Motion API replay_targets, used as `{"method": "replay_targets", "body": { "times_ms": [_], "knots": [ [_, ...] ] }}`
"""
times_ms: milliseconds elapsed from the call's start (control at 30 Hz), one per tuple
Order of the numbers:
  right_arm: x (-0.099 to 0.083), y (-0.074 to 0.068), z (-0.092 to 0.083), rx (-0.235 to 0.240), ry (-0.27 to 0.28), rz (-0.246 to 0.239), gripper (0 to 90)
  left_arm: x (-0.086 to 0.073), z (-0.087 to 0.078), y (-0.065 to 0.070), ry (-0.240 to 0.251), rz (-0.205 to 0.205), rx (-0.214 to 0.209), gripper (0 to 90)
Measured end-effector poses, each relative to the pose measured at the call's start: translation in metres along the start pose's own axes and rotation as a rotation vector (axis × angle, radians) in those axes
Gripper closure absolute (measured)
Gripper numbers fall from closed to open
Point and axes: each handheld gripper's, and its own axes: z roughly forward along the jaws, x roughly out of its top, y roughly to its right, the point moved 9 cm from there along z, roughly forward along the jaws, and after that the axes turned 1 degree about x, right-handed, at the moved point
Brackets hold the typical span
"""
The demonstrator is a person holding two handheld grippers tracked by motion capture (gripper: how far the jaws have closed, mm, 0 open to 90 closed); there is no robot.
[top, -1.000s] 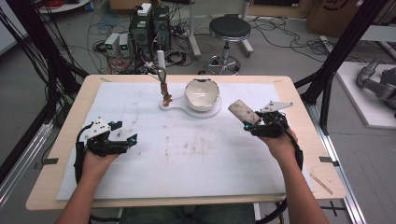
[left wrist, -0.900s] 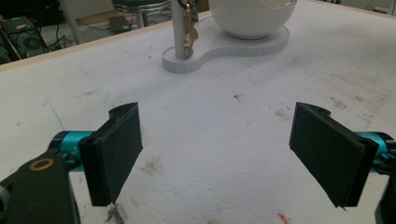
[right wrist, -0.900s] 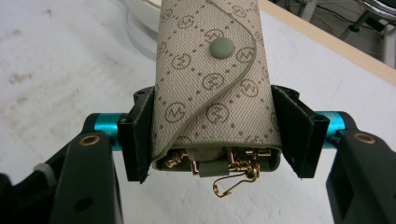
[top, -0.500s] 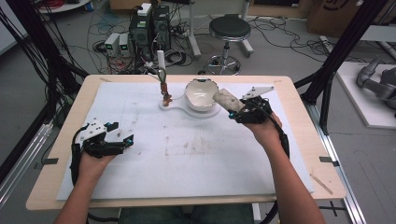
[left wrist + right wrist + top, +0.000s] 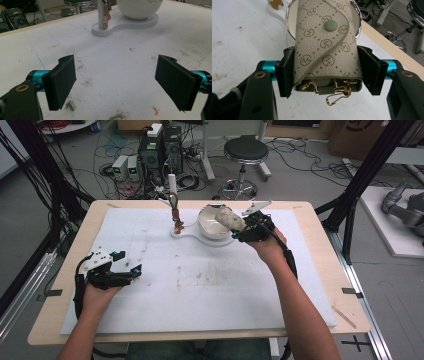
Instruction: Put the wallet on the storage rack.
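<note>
key pouch top cropped at 12 o'clock, bowl rim cropped at 12 too, trinket on the stand too tiny to make out

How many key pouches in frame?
1. The beige monogram key pouch is clamped in the right gripper, held at the rim of the white bowl. Anything inside the bowl would be partly hidden.

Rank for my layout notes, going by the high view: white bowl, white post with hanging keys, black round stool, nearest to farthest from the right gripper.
1. White bowl, just left of the right gripper.
2. White post with hanging keys, further left.
3. Black round stool, on the floor beyond the table.
</note>
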Motion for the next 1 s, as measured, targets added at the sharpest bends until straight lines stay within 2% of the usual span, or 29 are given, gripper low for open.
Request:
{"method": "replay_targets", "body": {
  "times_ms": [233,567,700,800,1000],
  "knots": [
    [0.002,-0.001,0.016,0.006,-0.038,-0.008,36.8,-0.001,0.000,-0.002,-0.002,-0.005,0.003,17.0],
    [0.008,-0.004,0.030,0.018,-0.050,-0.023,36.7,-0.001,0.000,-0.002,-0.003,-0.006,0.004,17.0],
    [0.009,-0.005,0.040,0.017,-0.093,-0.036,36.7,-0.001,0.000,-0.002,-0.002,-0.008,0.006,17.0],
    [0.013,-0.006,0.044,0.014,-0.081,-0.039,36.7,-0.001,0.000,-0.003,-0.002,-0.008,0.006,17.0],
    [0.014,-0.008,0.055,0.017,-0.101,-0.043,36.6,-0.002,-0.001,-0.004,-0.002,-0.012,0.010,17.0]
  ]
}}
